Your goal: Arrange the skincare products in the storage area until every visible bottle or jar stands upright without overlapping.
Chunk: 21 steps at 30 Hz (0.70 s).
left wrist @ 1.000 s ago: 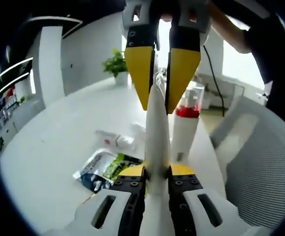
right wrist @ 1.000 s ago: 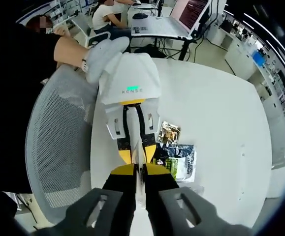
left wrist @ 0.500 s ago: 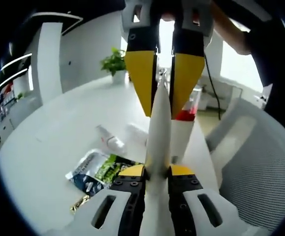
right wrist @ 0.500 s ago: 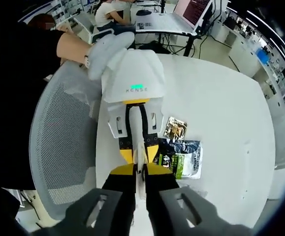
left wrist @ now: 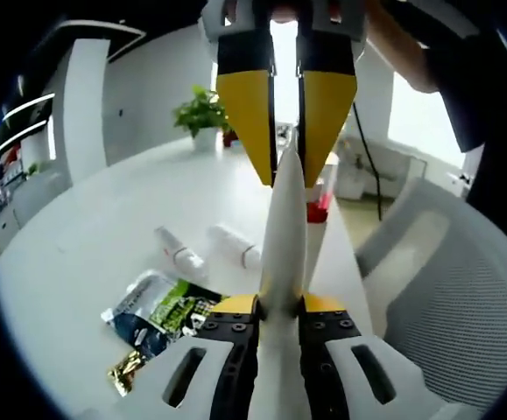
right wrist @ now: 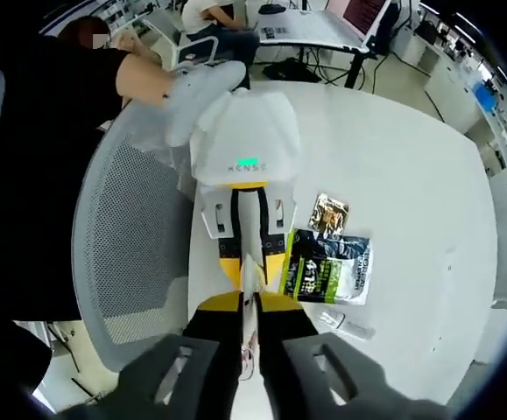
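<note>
Right now both grippers pinch one white tube [left wrist: 284, 227] above the table [left wrist: 104, 245]: left gripper [left wrist: 279, 306] low, right gripper [left wrist: 286, 166] at its tip; uneven pulling could slip it onto the bottles [left wrist: 205, 249] lying below.

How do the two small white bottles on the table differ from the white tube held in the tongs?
The two small white bottles lie on their sides on the table, untouched; the white tube is raised, gripped at both ends by the left tongs and right tongs. The bottles are short; the tube is long and tapering. All are white.
</note>
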Each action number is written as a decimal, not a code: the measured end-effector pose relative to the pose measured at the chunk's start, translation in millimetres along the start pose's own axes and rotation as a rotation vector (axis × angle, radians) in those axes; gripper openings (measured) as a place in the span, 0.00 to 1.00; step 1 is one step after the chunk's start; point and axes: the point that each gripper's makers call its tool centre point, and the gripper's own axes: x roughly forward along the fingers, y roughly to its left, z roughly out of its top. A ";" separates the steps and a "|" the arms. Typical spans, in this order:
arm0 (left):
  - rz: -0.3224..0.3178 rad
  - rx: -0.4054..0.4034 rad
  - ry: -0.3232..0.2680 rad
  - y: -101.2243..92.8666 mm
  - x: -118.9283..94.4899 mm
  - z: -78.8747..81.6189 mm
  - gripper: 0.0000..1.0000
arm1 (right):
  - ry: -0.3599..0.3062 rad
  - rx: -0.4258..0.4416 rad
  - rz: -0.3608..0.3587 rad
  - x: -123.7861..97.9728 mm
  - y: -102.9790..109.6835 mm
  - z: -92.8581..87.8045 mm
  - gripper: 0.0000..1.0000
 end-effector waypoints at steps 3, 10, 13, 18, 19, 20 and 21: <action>0.001 -0.001 -0.002 -3.5 1.8 0.5 0.13 | 0.031 -0.017 0.013 0.2 0.6 -2.4 0.04; -0.011 0.002 -0.008 -9.3 5.4 2.3 0.14 | 0.048 -0.013 0.015 -1.2 1.3 -8.6 0.04; -0.005 0.002 -0.011 -10.1 6.2 2.2 0.14 | 0.048 -0.010 0.009 -1.2 1.2 -9.6 0.03; -0.006 0.001 -0.020 -11.4 7.0 2.5 0.14 | 0.043 -0.004 0.009 -1.4 2.9 -10.9 0.03; -0.008 0.001 -0.019 -11.6 7.1 2.6 0.14 | 0.044 0.000 0.010 -1.3 3.3 -11.4 0.03; -0.012 0.002 -0.019 -12.4 7.5 2.7 0.14 | 0.045 0.003 0.011 -1.4 3.5 -11.8 0.03; -0.013 0.002 -0.019 -12.7 7.7 2.8 0.14 | 0.046 0.003 0.010 -1.4 3.8 -12.0 0.03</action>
